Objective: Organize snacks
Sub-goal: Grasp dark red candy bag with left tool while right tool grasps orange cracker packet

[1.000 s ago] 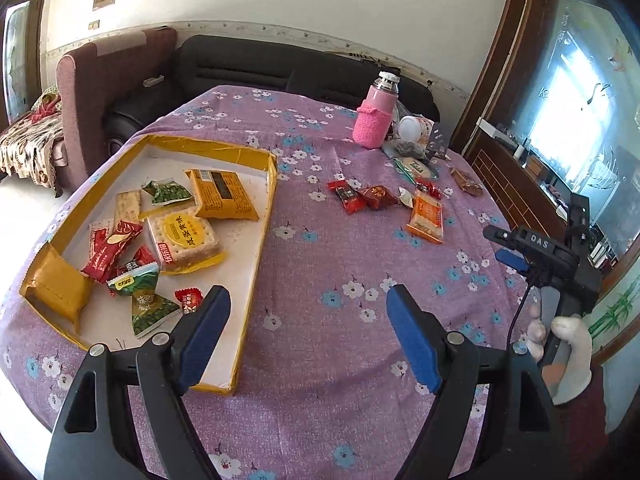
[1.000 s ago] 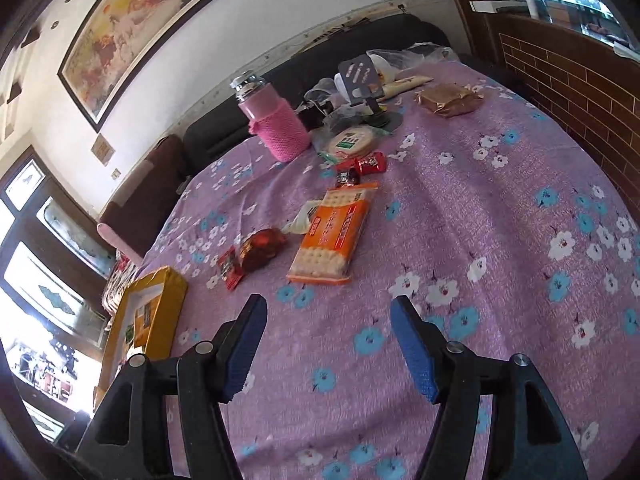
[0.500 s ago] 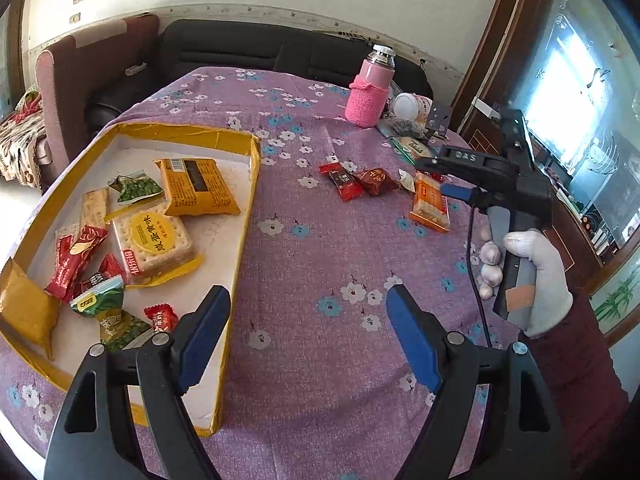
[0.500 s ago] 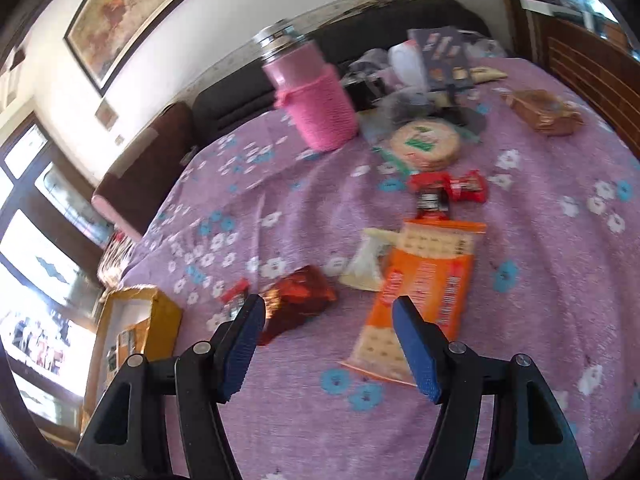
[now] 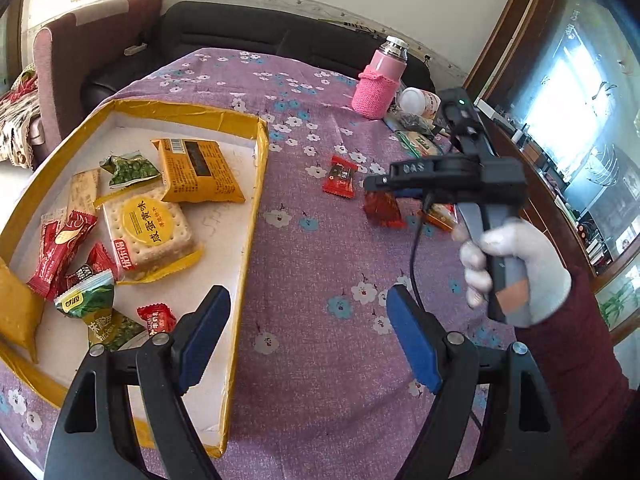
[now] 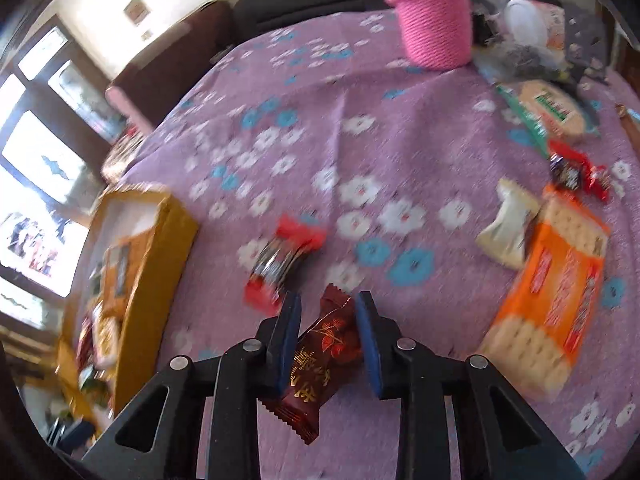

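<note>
My right gripper [image 6: 327, 340] is shut on a dark red snack packet [image 6: 320, 356] and holds it above the purple flowered tablecloth; the packet also shows in the left wrist view [image 5: 382, 210]. My left gripper [image 5: 306, 338] is open and empty, low over the right edge of the yellow-rimmed tray [image 5: 256, 184], which holds several snack packs, among them a cracker pack [image 5: 148, 228] and an orange pack [image 5: 196, 172]. A small red candy [image 6: 284, 260] lies on the cloth ahead of the right gripper and shows in the left wrist view [image 5: 340, 176]. The tray [image 6: 148, 264] lies left of it.
An orange cracker pack [image 6: 556, 292], a white wrapper [image 6: 508, 224] and red candies [image 6: 576, 172] lie to the right. A pink-sleeved bottle [image 5: 382, 80] and mixed clutter [image 6: 536, 40] stand at the table's far side. A dark sofa [image 5: 240, 36] lies behind.
My right gripper moved left and down, closed on the dark red packet and lifted it. The left gripper shifted slightly; its jaws stay open.
</note>
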`<control>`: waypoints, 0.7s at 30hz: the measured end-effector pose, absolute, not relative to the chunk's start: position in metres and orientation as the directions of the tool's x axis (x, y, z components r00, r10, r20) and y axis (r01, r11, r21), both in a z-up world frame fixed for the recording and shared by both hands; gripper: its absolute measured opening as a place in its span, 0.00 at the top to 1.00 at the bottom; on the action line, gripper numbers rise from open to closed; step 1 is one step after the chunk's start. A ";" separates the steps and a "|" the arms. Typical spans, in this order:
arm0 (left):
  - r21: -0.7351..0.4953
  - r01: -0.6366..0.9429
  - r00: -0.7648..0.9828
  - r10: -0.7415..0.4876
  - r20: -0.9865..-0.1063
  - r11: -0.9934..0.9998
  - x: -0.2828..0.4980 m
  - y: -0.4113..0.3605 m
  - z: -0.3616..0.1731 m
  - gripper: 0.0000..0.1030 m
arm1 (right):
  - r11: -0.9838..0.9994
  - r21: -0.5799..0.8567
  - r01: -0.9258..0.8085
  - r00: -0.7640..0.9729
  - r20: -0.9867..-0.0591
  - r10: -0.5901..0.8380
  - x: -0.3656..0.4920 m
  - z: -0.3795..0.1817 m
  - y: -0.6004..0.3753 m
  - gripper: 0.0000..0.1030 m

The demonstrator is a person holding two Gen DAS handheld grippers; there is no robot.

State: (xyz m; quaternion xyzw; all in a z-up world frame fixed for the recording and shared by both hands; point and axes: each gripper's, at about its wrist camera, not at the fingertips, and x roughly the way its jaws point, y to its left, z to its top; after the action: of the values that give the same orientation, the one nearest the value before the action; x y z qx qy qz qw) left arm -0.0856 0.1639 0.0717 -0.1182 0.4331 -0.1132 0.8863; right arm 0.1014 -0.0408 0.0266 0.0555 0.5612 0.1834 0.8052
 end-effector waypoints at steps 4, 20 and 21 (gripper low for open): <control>-0.311 0.110 0.593 -0.314 -0.741 0.944 -0.083 0.163 0.068 0.22 | 0.891 0.388 -0.237 0.394 -0.799 0.453 0.063 0.053 -0.083 0.61; -0.264 0.193 0.567 -0.327 -0.756 0.945 -0.063 0.113 0.066 0.22 | 0.937 0.245 0.247 0.526 -0.846 0.083 0.109 0.027 -0.162 0.26; -0.257 0.192 0.571 -0.321 -0.756 0.947 -0.061 0.112 0.066 0.22 | 0.940 0.236 0.245 0.516 -0.853 0.080 0.113 0.025 -0.156 0.24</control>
State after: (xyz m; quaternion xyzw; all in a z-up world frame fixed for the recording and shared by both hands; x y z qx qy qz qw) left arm -0.0609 0.1125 0.0662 -0.0735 0.4399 -0.1452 0.8832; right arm 0.1134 -0.1560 0.0252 0.1657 0.4897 -0.0482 0.8546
